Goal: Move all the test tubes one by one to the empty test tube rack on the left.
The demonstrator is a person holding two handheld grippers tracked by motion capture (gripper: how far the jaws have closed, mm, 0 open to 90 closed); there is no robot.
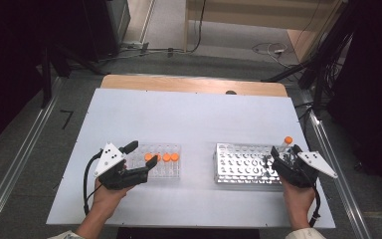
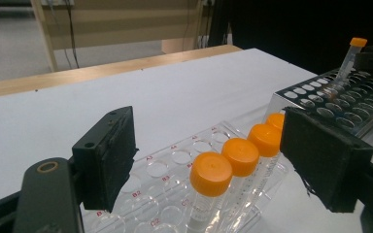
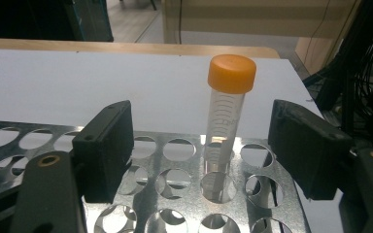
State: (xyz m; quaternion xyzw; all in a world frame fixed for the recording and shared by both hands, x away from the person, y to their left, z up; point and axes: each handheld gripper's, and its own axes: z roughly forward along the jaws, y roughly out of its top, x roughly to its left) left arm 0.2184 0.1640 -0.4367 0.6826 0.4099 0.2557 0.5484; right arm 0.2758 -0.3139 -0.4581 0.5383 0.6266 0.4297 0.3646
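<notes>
We see a matt white table top (image 1: 189, 124) with a bare wooden edge (image 1: 194, 83) at its twelve o'clock side. Toward nine o'clock lies a clear, glossy plastic rack (image 2: 175, 160), holding transparent tubes with smooth orange plastic caps (image 2: 211, 173). Toward three o'clock stands a shiny metal rack (image 3: 175, 179), its punched plate mirror-bright, with one clear plastic tube (image 3: 226, 121) in it. Our gripper pads (image 2: 108, 155) look matt black and slightly rough.
</notes>
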